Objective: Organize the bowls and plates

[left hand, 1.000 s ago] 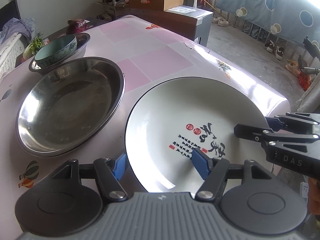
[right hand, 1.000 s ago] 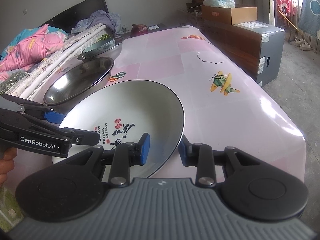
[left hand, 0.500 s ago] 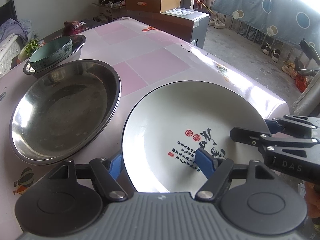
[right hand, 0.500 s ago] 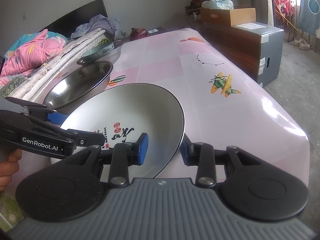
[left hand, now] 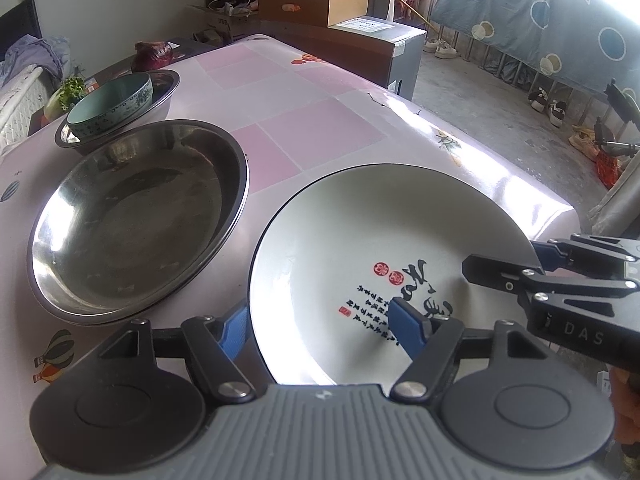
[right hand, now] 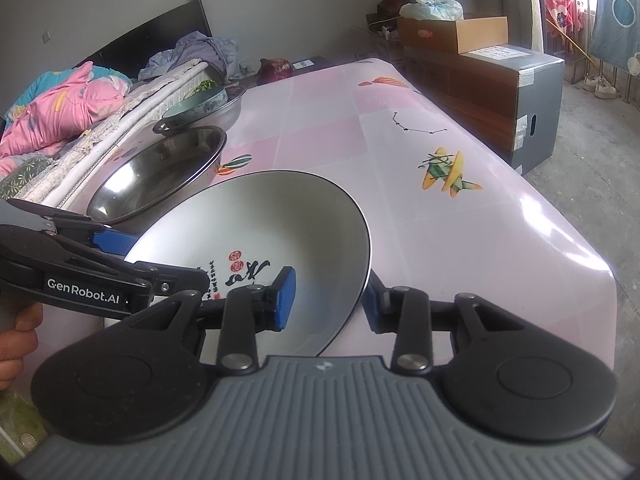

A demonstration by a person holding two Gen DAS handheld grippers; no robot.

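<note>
A white plate with a dark rim and calligraphy [left hand: 384, 240] [right hand: 276, 224] is held above the pink table by both grippers. My left gripper [left hand: 320, 326] straddles its near-left rim, one blue pad under the rim, one inside. My right gripper [right hand: 330, 298] grips its right rim the same way; it shows in the left wrist view [left hand: 516, 268] too. A large steel basin [left hand: 136, 216] [right hand: 160, 172] lies to the plate's left. Behind it a teal ceramic bowl [left hand: 112, 104] [right hand: 196, 106] sits in a smaller steel bowl [left hand: 164, 92].
The pink table [right hand: 460, 240] ends at a rounded edge on the right, with concrete floor beyond. A brown cabinet with a cardboard box [right hand: 480, 68] stands past the far corner. A bed with pink bedding [right hand: 64, 104] borders the table's left side.
The plate has lifted slightly off the table with both grippers on it. The steel basin and stacked bowls have not moved.
</note>
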